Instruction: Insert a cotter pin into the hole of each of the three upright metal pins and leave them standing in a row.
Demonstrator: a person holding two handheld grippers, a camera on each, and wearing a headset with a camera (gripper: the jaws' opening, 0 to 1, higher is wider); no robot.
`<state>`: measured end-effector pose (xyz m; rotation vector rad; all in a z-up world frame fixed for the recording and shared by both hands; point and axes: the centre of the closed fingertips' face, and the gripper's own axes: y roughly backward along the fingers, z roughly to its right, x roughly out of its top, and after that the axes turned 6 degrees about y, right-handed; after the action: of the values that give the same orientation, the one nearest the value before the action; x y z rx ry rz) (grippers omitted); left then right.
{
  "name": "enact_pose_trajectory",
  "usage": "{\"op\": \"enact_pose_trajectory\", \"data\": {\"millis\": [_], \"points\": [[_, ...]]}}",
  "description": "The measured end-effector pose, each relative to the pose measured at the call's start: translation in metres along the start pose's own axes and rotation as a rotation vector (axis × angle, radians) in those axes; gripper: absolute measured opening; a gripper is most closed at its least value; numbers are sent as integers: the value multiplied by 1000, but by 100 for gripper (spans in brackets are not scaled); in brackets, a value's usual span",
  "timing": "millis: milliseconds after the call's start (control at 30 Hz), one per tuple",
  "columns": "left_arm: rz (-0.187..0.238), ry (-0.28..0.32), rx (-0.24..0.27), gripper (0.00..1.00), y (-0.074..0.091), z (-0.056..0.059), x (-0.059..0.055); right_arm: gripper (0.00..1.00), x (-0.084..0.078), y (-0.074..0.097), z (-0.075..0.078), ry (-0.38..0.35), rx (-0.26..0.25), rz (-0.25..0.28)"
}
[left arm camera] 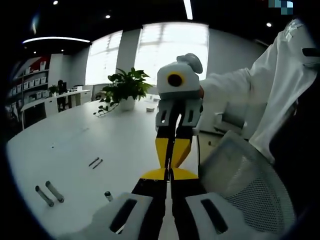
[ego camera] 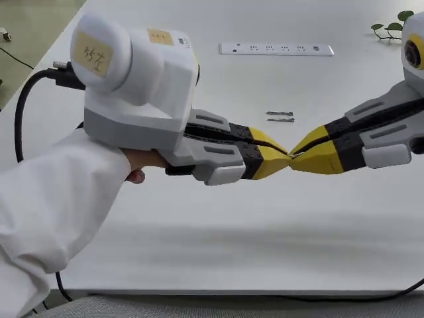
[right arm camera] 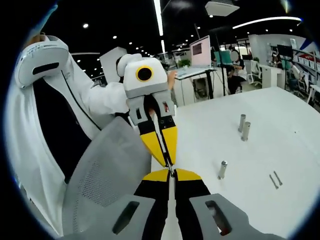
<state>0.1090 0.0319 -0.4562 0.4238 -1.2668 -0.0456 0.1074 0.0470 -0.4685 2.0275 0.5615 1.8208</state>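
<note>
Head view: left claw (ego camera: 285, 157), right claw (ego camera: 295, 156) closed, tip-to-tip above table (ego camera: 265, 232); held item unclear; cotter pins (ego camera: 279, 116) beyond.

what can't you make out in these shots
- Whether anything is pinched where the left gripper and right gripper tips meet: too small, every view.
- Holes in the metal pins: too small, right gripper view.
- Cotter pins: shape too small, head view.
- Plant: partly behind the right gripper, head view.
</note>
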Motion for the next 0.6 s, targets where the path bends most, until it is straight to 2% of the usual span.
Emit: {"op": "enact_pose_trajectory", "data": {"millis": [133,333,500,600], "points": [[0,13,7,0,1,-2,-5,0,-2,-4,0,75,-4,-21],[-3,4,13,0,5,-7,-9,0,-4,-6,0,128,-20,-28],[-11,-54,16,0,4,-9,-10,0,-7,-7,3,150,-43,-32],[-1,-63,24,0,2,-14,-11,0,-8,-6,4,151,-52,-31]]}}
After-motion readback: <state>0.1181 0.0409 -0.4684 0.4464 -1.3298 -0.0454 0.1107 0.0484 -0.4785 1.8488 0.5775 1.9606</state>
